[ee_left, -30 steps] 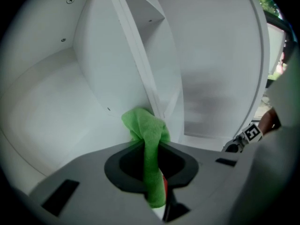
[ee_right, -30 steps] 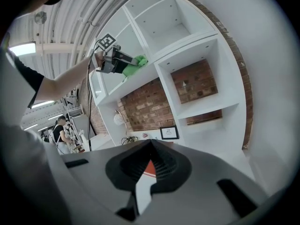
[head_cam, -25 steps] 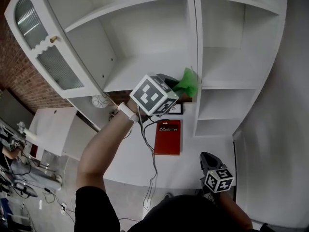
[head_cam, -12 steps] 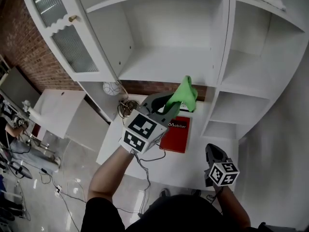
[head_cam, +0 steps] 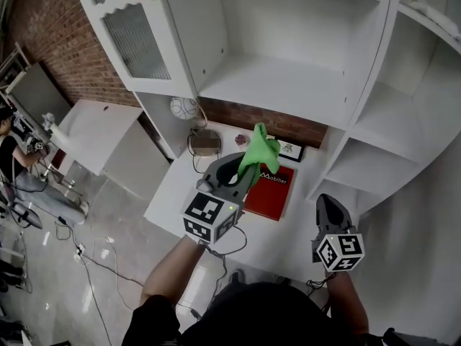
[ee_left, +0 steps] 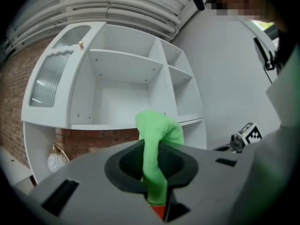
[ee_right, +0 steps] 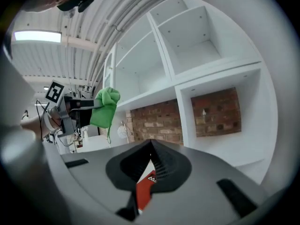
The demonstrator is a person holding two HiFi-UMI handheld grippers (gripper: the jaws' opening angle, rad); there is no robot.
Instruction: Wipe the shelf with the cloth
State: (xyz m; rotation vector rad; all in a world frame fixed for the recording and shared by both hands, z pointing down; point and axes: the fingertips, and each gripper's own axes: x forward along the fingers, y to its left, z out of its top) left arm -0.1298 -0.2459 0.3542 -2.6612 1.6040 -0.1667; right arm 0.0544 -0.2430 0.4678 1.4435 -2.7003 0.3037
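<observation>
We hold the left gripper [head_cam: 246,169] out over the white desk [head_cam: 180,193], its jaws clamped on the green cloth [head_cam: 259,150]. In the left gripper view the cloth [ee_left: 157,135] rises from between the closed jaws as a narrow band, then bunches and folds over at the top. From the right gripper view we see the same cloth [ee_right: 104,107] hanging in the air in front of the white shelf unit [head_cam: 281,85], touching none of its boards. Our right gripper [head_cam: 328,203] sits lower and to the right, near the desk's front edge and well apart from the cloth; its jaws are drawn together with nothing in them, and only a thin slit shows a strip of the red book [ee_right: 143,189] behind. That book [head_cam: 272,193] lies flat on the desk, just beneath the cloth in the head view. Behind it, against the brick wall [head_cam: 57,42], stand a small framed picture [head_cam: 292,149] and a round patterned ball [head_cam: 184,108], with a brownish box [head_cam: 205,143] trailing cables in front of the ball. The cabinet door [head_cam: 133,31] with ribbed glass stands open at the upper left.
</observation>
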